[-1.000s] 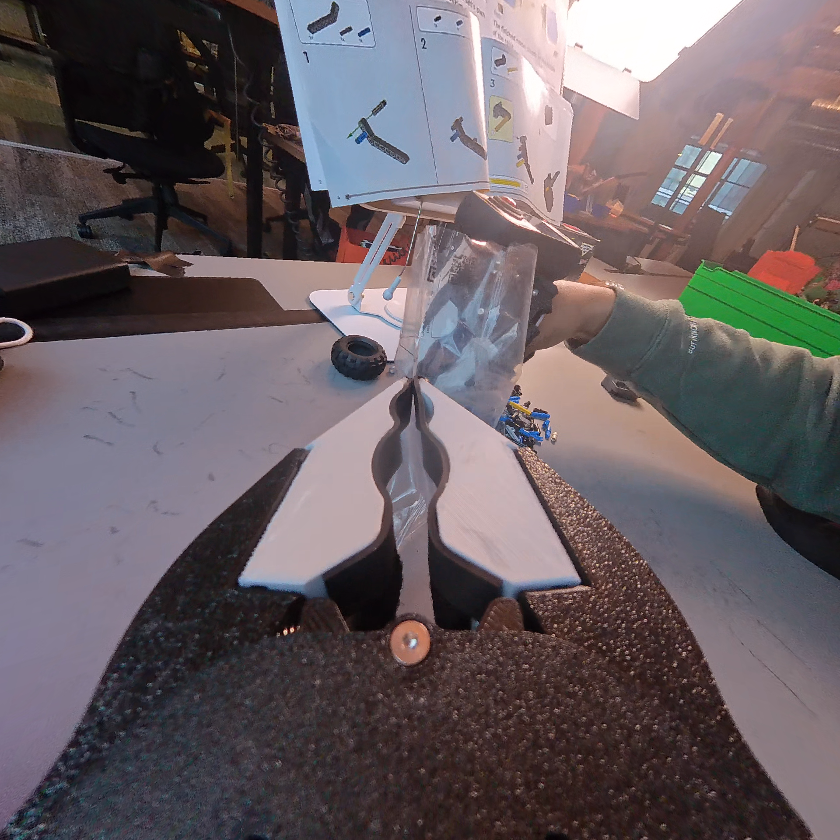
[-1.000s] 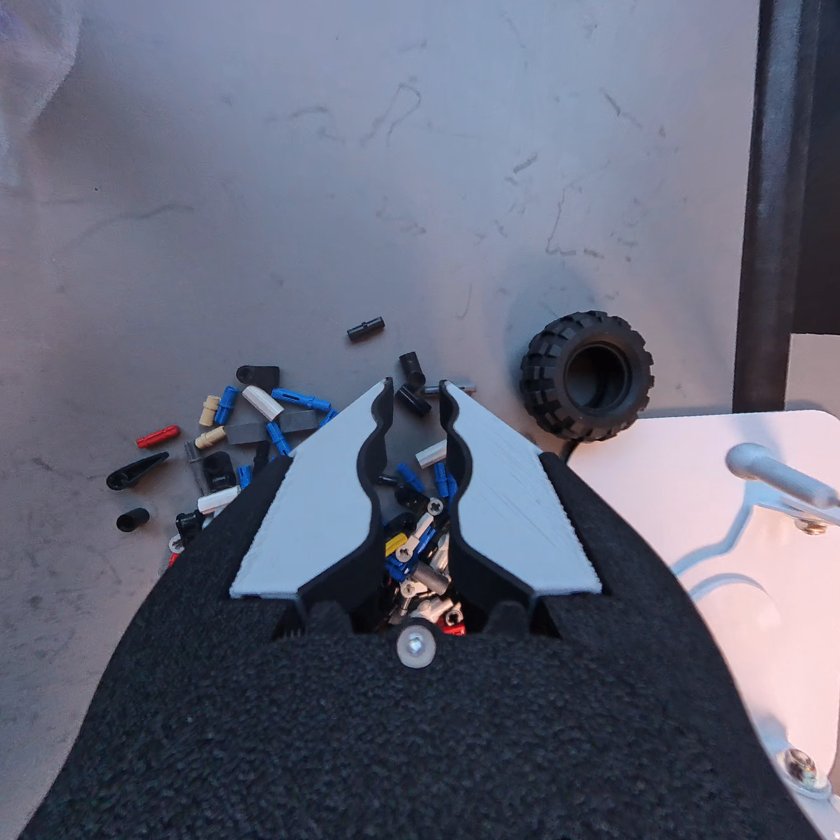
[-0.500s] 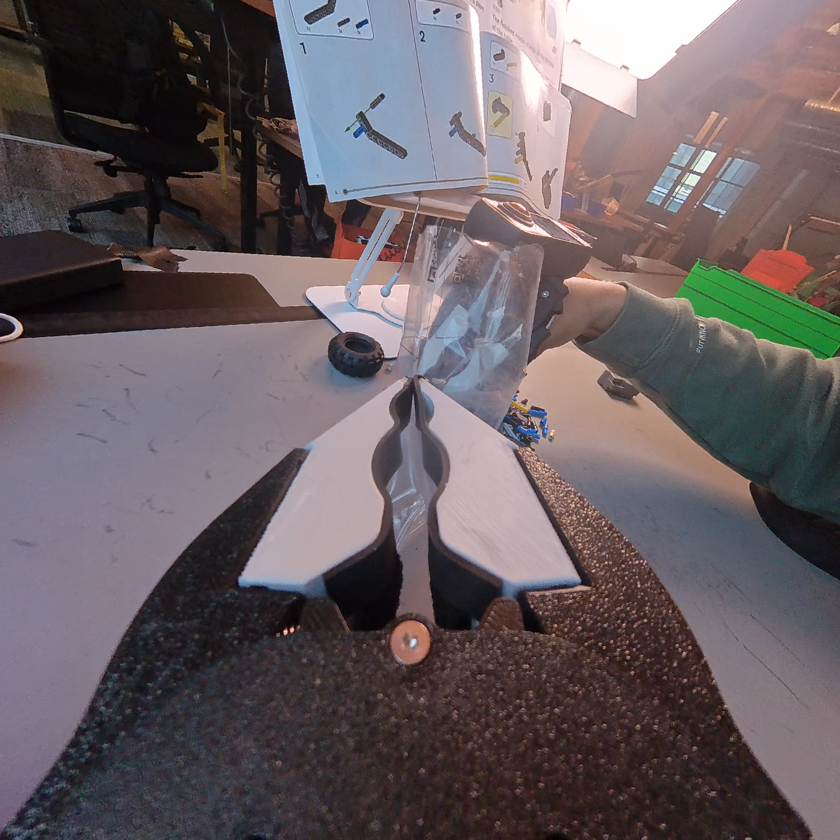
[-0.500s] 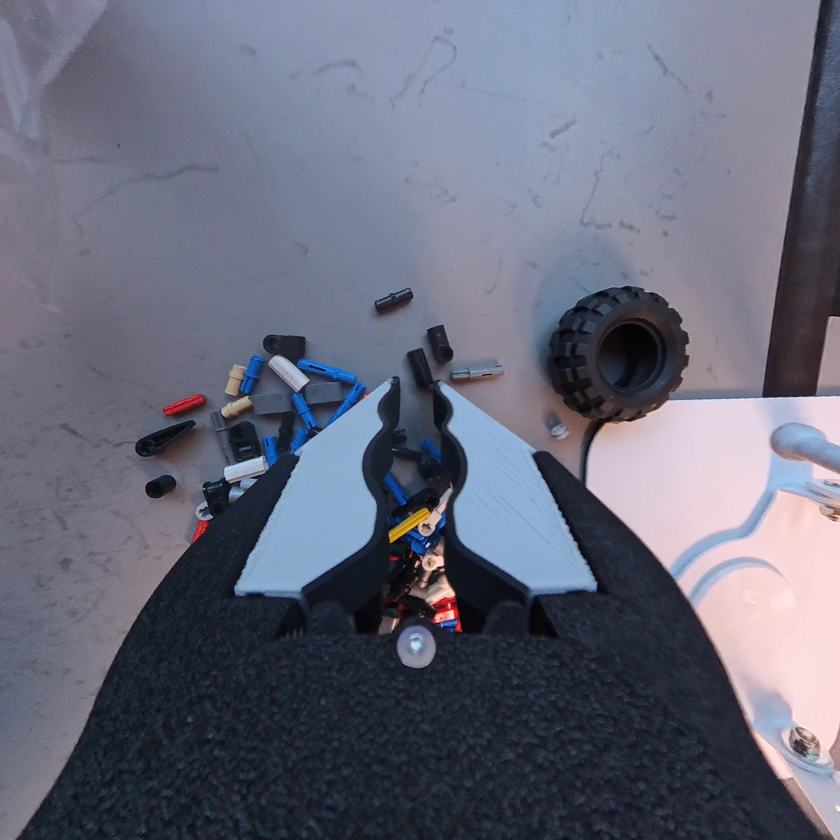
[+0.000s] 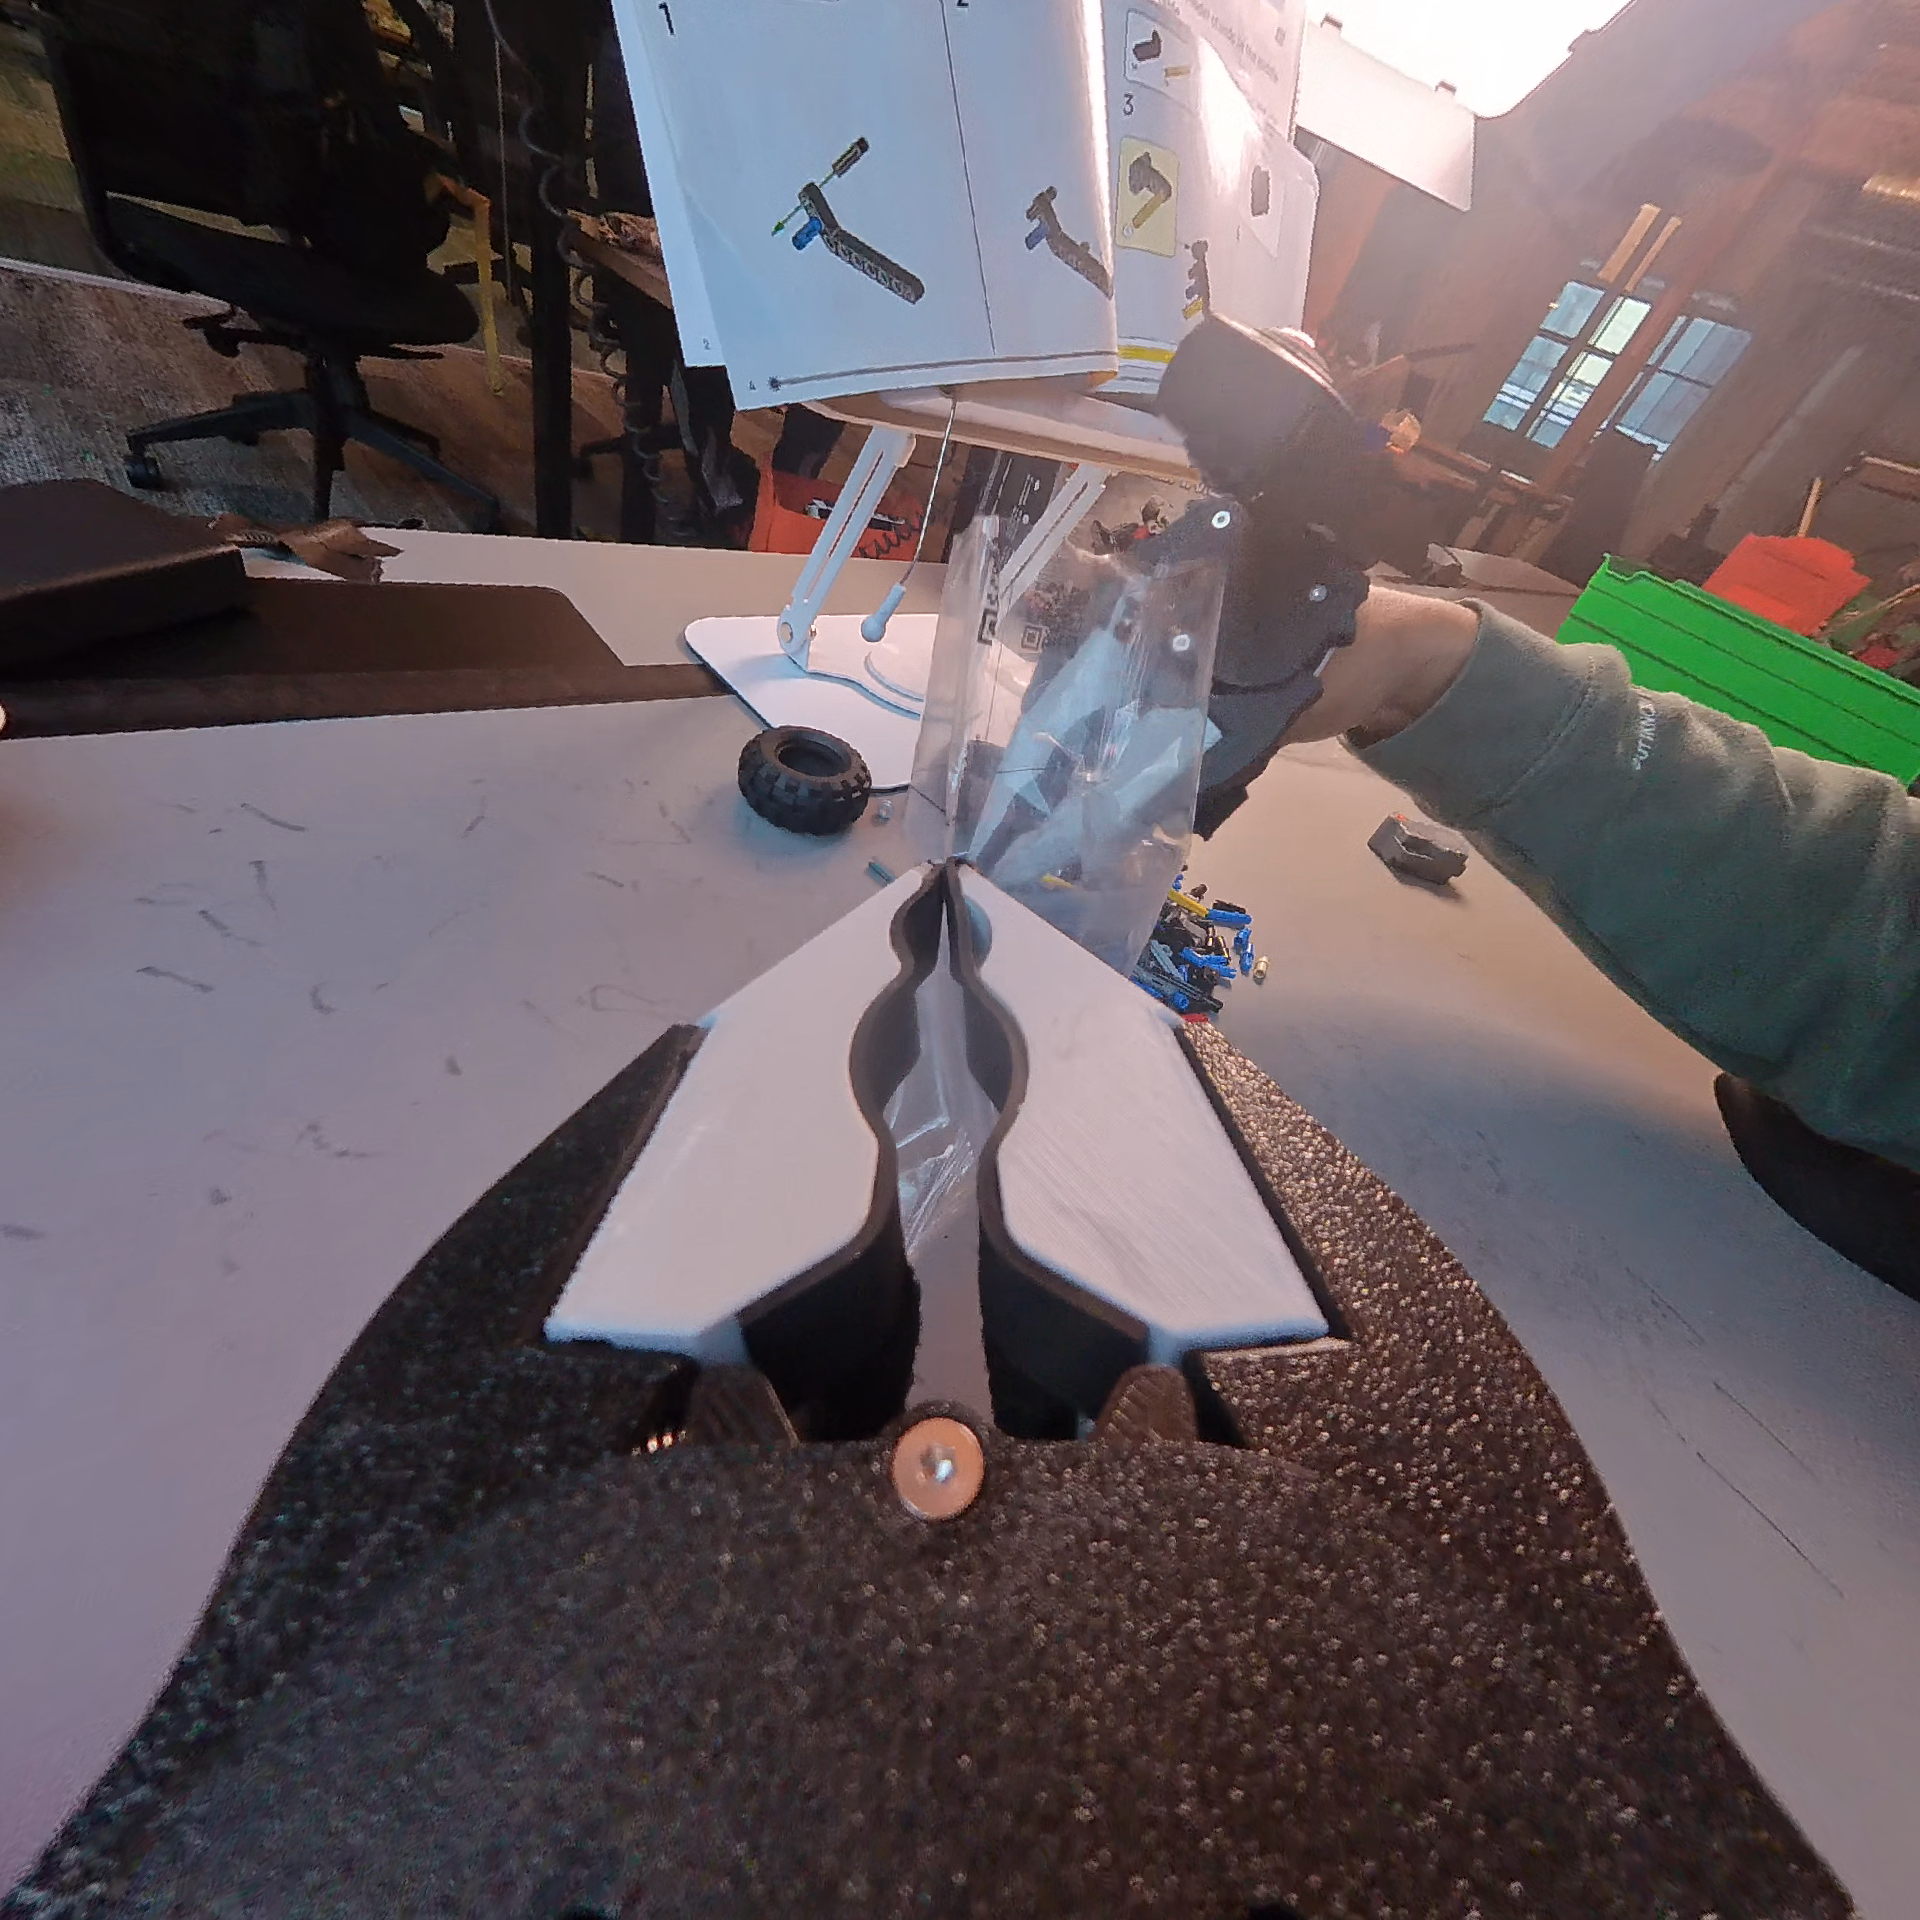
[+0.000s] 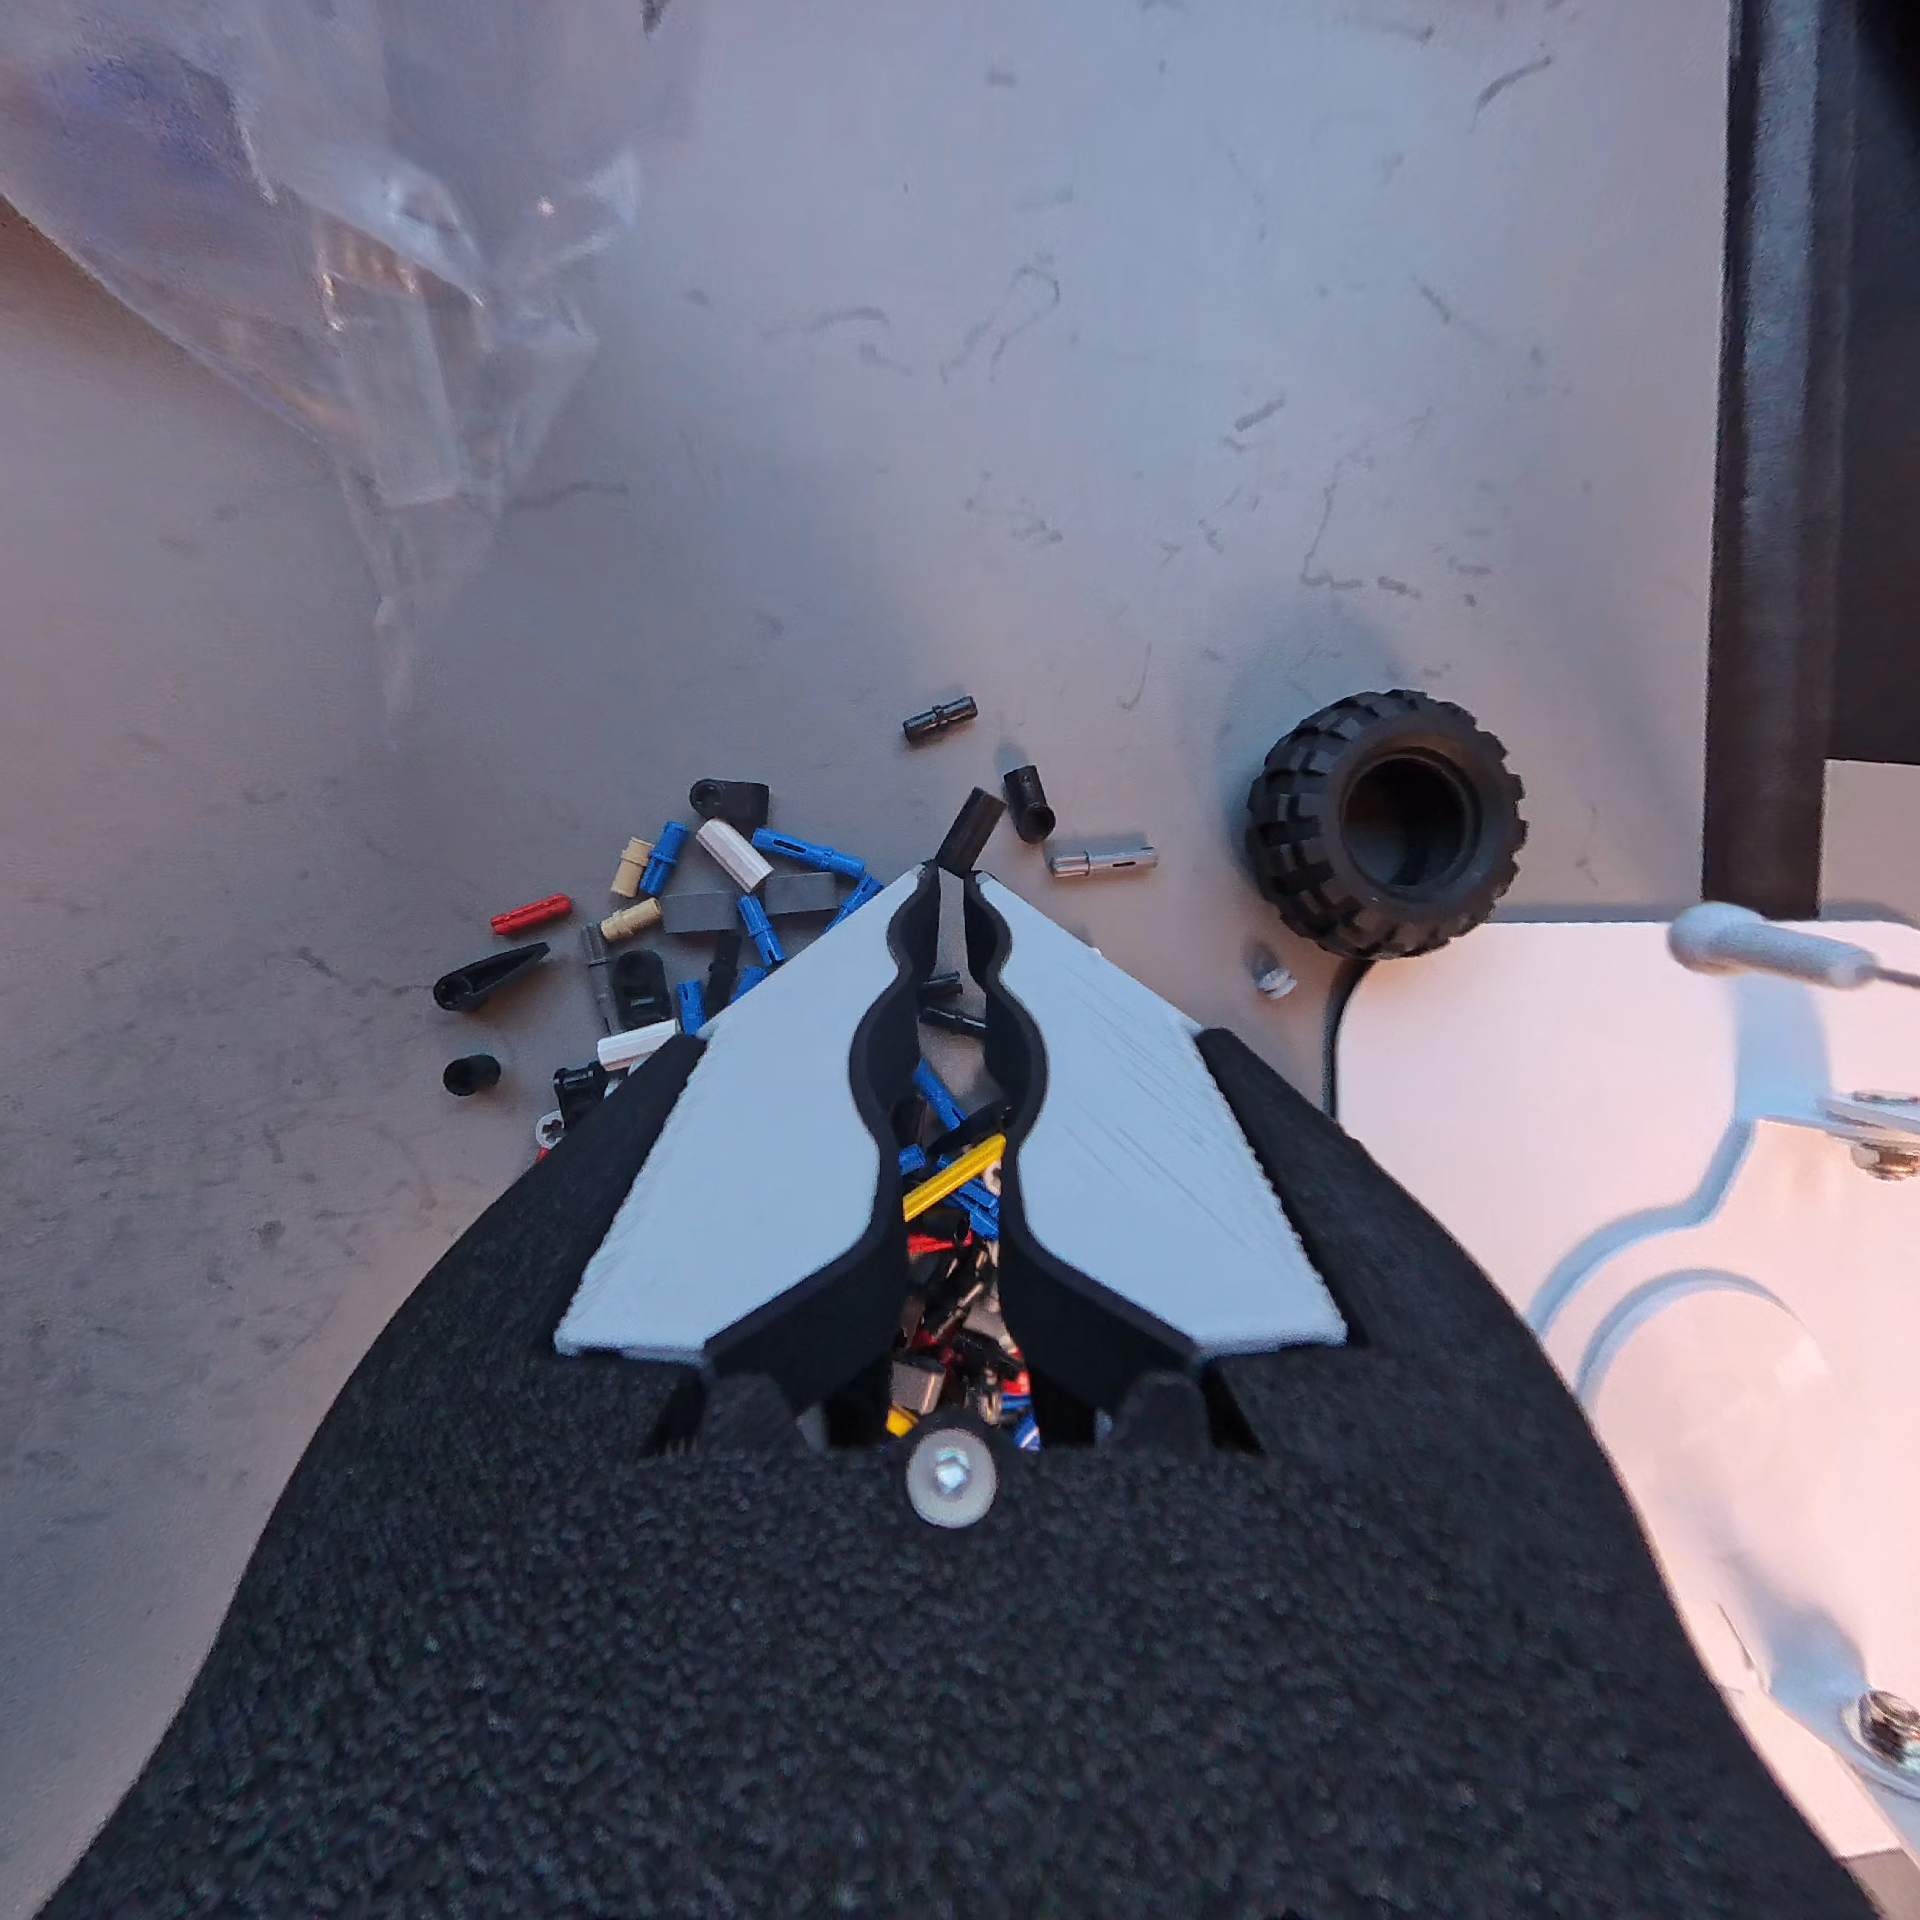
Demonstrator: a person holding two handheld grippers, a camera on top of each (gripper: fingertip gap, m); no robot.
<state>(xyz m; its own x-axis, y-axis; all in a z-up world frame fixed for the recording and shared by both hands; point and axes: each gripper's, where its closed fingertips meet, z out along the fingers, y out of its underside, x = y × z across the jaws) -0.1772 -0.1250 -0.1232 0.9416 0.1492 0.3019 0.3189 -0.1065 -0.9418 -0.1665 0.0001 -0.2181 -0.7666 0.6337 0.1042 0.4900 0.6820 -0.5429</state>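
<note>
Left gripper [image 5: 948,873]: tips pinched together on the lower edge of a clear plastic bag [image 5: 1070,748]. The film runs back through the wavy gap between the jaws. The bag stands up off the tips, crinkled and glossy, with a printed patch near its top. I can't separate its contents from what shows through the film.

Right gripper [image 6: 945,883]: jaws almost closed, clamped on a small black peg [image 6: 966,826]. It's a short plastic cylinder sticking out past the tips, tilted. The gripper points down at the table [image 6: 1039,416], right over the parts pile.

Both grippers have pale flat finger faces, black scalloped inner pads and a black pebbled foam body.

Around the right gripper:
- Scatter of tiny plastic construction pins and connectors [image 6: 727,914] just left of and under the fingers. They're blue, black, tan, white, red and grey, with a yellow axle among them. All are hard and smooth and mostly cylindrical.
- Knobby black rubber tyre [image 6: 1387,821] to the right, lying on its side, hollow, touching nothing.
- White metal stand base [image 6: 1558,1143] just beside the tyre.
- Table is matte grey and scuffed.

Farther out in the left wrist view:
- Instruction booklet [image 5: 883,187] propped open on the stand.
- Grey-green sleeve [image 5: 1662,852] reaching in from the right.
- Small dark block [image 5: 1418,847] below the sleeve.
- Ribbed green bin [image 5: 1745,675] behind it.
- Dark mat [image 5: 312,644] at the left.
</note>
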